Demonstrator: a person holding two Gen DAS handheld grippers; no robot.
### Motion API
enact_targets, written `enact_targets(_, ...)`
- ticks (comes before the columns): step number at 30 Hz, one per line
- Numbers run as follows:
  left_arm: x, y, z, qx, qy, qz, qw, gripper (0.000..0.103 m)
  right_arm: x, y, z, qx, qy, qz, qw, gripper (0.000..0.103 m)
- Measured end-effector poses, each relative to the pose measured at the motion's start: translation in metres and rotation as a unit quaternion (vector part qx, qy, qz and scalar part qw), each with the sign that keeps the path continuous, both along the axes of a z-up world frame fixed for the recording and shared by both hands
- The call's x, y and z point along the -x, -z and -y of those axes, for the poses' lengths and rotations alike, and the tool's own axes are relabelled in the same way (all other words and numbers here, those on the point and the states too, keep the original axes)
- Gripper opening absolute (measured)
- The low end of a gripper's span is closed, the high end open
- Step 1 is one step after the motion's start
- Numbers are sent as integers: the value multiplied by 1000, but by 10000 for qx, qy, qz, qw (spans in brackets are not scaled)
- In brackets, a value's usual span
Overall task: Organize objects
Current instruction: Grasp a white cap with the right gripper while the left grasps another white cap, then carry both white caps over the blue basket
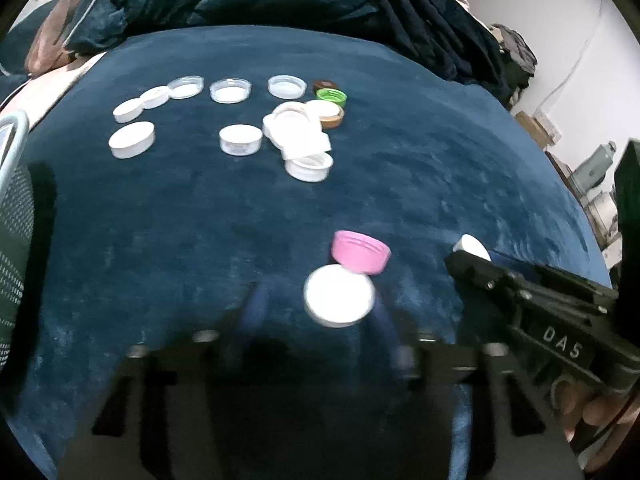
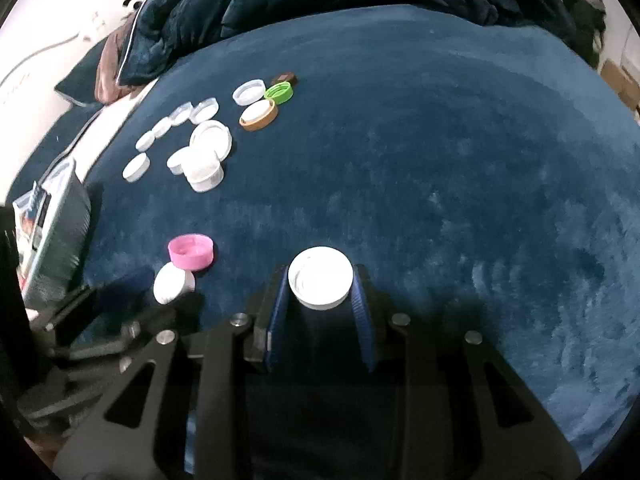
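Blanket (image 2: 440, 160) lies wide and bare on your right, up to its far edge. Your right gripper (image 2: 321, 284) pinches a white cap (image 2: 320, 278). Your left gripper (image 1: 340, 300) closes around a second cap (image 1: 339, 295), touching the pink cap (image 1: 360, 256). Other caps (image 1: 240, 140) cluster far left.

We see two lids (image 2: 174, 282) (image 2: 320, 278) side by side near us, a third (image 2: 191, 253) just behind the left one. The other lids (image 2: 211, 140) lie farther back on the blanket (image 2: 440, 160).
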State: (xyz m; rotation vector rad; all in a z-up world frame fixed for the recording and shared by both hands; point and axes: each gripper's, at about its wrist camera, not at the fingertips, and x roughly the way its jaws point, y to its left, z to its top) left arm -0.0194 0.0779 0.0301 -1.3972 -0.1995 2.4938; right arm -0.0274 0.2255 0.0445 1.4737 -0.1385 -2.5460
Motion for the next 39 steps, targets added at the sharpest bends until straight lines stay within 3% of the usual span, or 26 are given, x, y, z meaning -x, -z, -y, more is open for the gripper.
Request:
enact_targets(1,-1,0,3,-26,-52,-4,10000,31,0,0,1,-31,-6,-4,10000,32)
enact_targets(14,-14,-28,43,-120,-497,-276,9983,31,-1,-13,6,340,88,-184,9992,31)
enact_targets(29,-38,-60,94,-65,-979,-671,9929,31,-2,-36,64,498,-502,-420,9966,31)
enact_targets(39,-64,-87,150,-134,-1602,-1030,9816,31,-8,-53,120,629,-1029,-583,9910,31)
